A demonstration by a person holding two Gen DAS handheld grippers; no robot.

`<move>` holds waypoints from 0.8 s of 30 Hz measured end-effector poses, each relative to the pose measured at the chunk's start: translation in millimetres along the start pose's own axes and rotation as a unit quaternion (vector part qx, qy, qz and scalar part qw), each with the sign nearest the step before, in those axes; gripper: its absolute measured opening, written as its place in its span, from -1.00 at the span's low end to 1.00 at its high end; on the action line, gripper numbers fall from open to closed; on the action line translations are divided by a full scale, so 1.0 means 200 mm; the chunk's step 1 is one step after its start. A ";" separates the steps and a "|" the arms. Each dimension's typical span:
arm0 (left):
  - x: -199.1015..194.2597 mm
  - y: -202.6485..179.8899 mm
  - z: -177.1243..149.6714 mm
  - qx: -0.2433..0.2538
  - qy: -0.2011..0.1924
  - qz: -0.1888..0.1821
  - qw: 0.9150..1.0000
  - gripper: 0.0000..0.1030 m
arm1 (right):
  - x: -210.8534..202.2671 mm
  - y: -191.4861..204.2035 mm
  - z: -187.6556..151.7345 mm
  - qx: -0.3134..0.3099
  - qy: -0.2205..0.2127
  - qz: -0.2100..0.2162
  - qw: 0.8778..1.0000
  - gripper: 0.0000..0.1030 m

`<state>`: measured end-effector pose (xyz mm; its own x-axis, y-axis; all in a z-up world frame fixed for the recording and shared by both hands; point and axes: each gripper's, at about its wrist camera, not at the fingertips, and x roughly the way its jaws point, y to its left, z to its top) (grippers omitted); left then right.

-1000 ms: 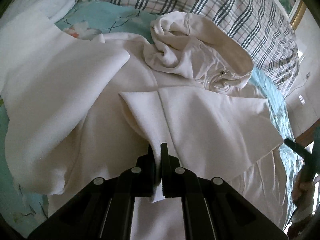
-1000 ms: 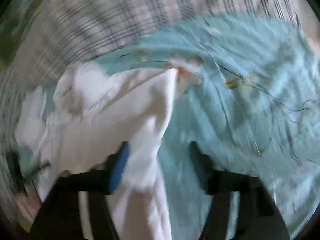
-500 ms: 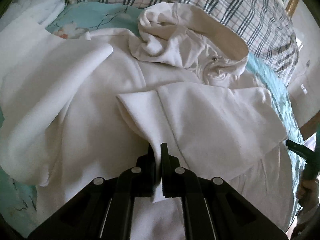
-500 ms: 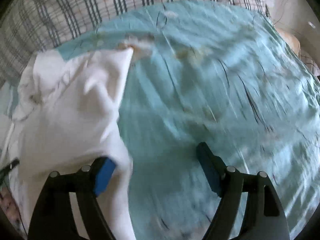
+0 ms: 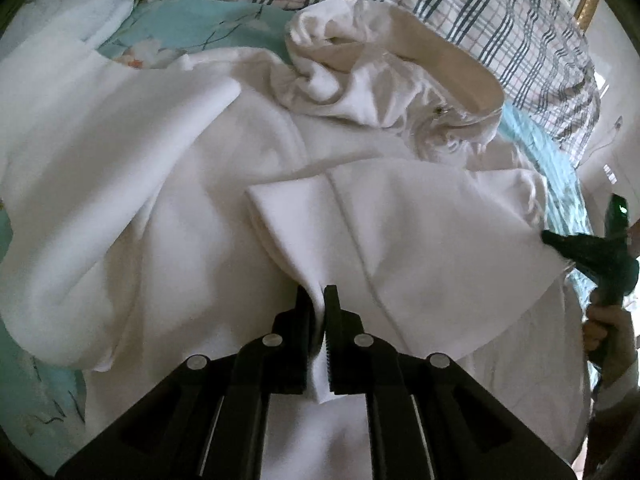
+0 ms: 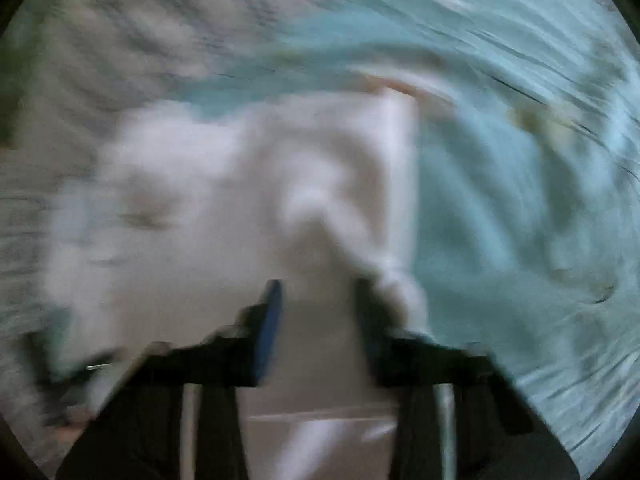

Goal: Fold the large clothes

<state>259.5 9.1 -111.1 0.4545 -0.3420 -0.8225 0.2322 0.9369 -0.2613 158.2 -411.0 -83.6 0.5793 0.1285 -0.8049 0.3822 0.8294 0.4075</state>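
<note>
White hoodie (image 5: 208,184) lies spread across the centre of the left view on a teal sheet (image 5: 208,28), hood (image 5: 384,80) bunched at upper centre. Left gripper (image 5: 316,300): jaws clamped on a folded sleeve edge at lower centre. Right gripper (image 6: 316,292): view blurred; jaws have just been closing, white cloth between them. Plaid blanket (image 5: 500,12) runs along the top.

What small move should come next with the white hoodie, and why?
Probably lift both slightly together: the left claw is shut on a hoodie sleeve fold, and the right claw has just been closing with cloth between its jaws.
</note>
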 end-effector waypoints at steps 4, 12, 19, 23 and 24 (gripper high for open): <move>-0.05 0.05 -0.04 -0.024 -0.001 -0.019 1.000 -0.83 | -0.15 -0.07 -0.05 0.056 -0.021 0.026 0.998 -0.91; -0.43 0.35 -0.09 -0.093 -0.070 0.013 0.993 -0.26 | -0.32 0.29 -0.26 -0.022 -0.017 0.107 0.994 0.27; -0.54 0.87 0.10 -0.207 -0.118 0.081 0.968 0.07 | -0.27 0.46 -0.41 -0.046 0.006 0.137 0.990 0.27; -0.54 1.10 0.26 -0.248 -0.144 0.105 0.952 0.14 | -0.27 0.50 -0.46 -0.058 0.015 0.136 0.989 0.27; -0.54 1.14 0.30 -0.254 -0.148 0.115 0.949 0.14 | -0.27 0.50 -0.47 -0.058 0.017 0.134 0.989 0.27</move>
<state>315.3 255.4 -50.9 0.6823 -0.0586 -0.7287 -0.3124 0.8779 -0.3630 98.5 -284.1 -39.9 0.6236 0.3687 -0.6894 0.1317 0.8196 0.5575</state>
